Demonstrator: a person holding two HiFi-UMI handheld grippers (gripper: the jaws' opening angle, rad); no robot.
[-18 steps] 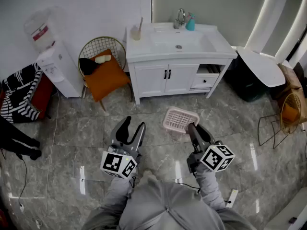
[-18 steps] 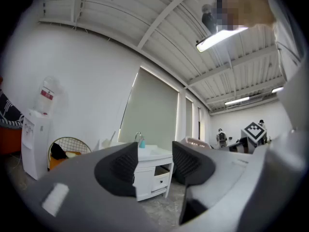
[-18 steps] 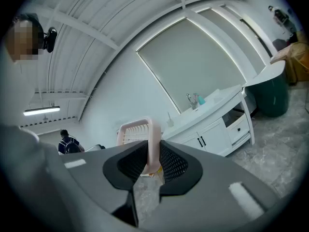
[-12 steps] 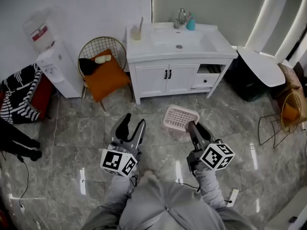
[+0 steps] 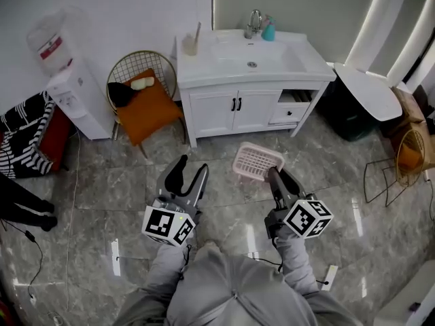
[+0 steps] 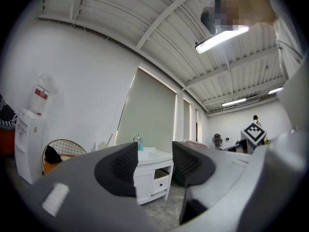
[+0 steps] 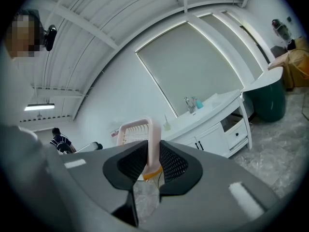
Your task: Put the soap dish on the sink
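Observation:
A pink slatted soap dish (image 5: 257,162) hangs over the grey floor in front of the white sink cabinet (image 5: 251,60). My right gripper (image 5: 274,176) is shut on its near rim. In the right gripper view the pink soap dish (image 7: 140,138) stands edge-on between the jaws of the right gripper (image 7: 150,162), with the sink (image 7: 205,111) far off to the right. My left gripper (image 5: 190,171) is open and holds nothing. In the left gripper view the left gripper (image 6: 154,163) frames the distant sink (image 6: 149,154) between its jaws.
A cup with a stick (image 5: 190,44), a tap (image 5: 255,21) and a teal bottle (image 5: 269,32) stand on the sink top. A gold wire chair with an orange cushion (image 5: 144,99) and a water dispenser (image 5: 68,80) are at the left. A round white table (image 5: 368,92) is at the right.
The view has shifted slightly; both grippers have edged forward toward the sink. The pink soap dish stays held in the right gripper.

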